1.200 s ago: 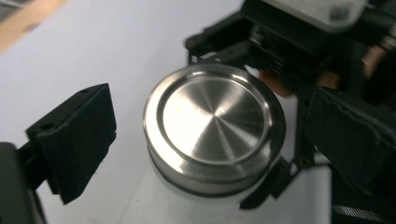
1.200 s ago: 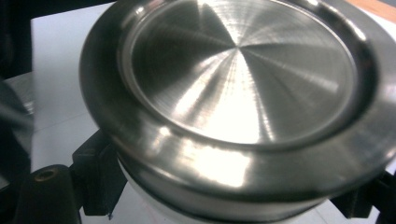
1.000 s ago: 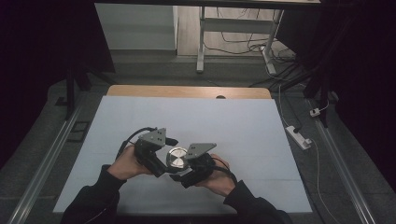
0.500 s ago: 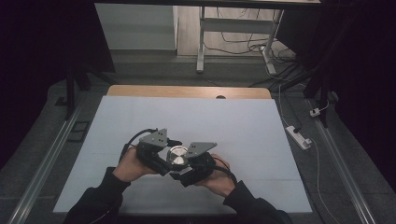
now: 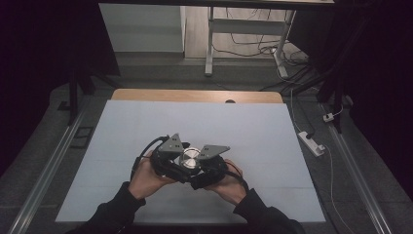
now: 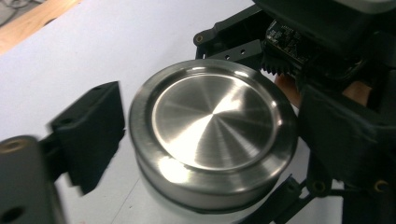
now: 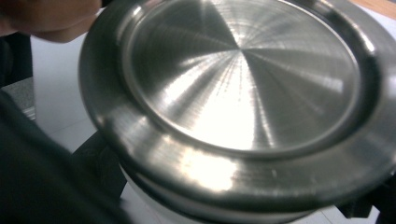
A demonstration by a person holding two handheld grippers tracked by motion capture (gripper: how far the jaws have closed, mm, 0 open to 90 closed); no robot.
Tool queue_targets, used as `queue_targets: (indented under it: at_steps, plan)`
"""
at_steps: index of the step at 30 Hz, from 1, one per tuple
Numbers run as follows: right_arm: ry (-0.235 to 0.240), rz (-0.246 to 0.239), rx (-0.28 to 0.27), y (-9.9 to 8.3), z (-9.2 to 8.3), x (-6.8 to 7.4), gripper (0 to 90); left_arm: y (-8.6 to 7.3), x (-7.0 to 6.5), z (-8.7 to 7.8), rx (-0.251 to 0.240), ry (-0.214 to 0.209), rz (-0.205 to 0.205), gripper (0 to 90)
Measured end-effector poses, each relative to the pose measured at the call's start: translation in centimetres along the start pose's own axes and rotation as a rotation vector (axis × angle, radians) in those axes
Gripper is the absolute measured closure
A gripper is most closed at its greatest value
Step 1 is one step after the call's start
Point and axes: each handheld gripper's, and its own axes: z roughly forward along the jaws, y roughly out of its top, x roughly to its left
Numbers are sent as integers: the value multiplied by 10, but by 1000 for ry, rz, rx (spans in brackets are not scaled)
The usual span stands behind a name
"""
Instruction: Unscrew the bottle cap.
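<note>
A round steel tin (image 5: 190,158) with a flat lid sits on the white mat between both hands. My left gripper (image 5: 183,161) reaches it from the left. Its jaws have just been opening, with the tin (image 6: 212,135) between them. One black finger (image 6: 88,135) stands a sliver off the lid's rim, blurred. My right gripper (image 5: 198,166) comes from the right and is shut on the tin's body under the lid (image 7: 243,102), its black jaws showing low at both sides.
The white mat (image 5: 253,122) covers a wooden table (image 5: 195,95). A white power strip (image 5: 311,143) lies on the floor to the right, beside a metal rail (image 5: 355,180). Desk legs and cables stand beyond the far edge.
Both hands and the tin keep their place near the mat's front middle. From above no movement of the jaws can be made out.
</note>
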Motion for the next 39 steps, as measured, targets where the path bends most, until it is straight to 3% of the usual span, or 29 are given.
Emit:
queue_targets:
  at_steps: [1, 7, 11, 14, 17, 21, 27, 31, 39]
  plan:
    - [7, -2, -2, 0, 0, 0, 151, 0, 3, -2, -4, -22, -1, 54]
    - [75, -48, 10, 0, 1, 5, 151, -8, 20, -16, 15, -220, 110, 71]
    - [118, -76, 20, 1, 4, 11, 152, -13, 21, -13, 58, -275, 172, 93]
    - [135, -89, 30, 1, 6, 15, 152, -13, 20, -10, 68, -277, 176, 125]
    - [132, -90, 40, 0, 8, 17, 152, -13, 18, -8, 66, -267, 171, 190]
    - [111, -81, 39, 0, 7, 13, 152, -12, 16, -5, 54, -220, 133, 197]
    - [63, -33, 31, -1, 6, 7, 152, -7, 10, 1, 51, -110, 51, 199]
    - [29, -15, 31, -2, 6, 4, 152, -4, 5, 4, 47, -46, 20, 200]
    - [15, -9, 29, -2, 7, 3, 151, -2, 3, 1, 19, -8, 6, 201]
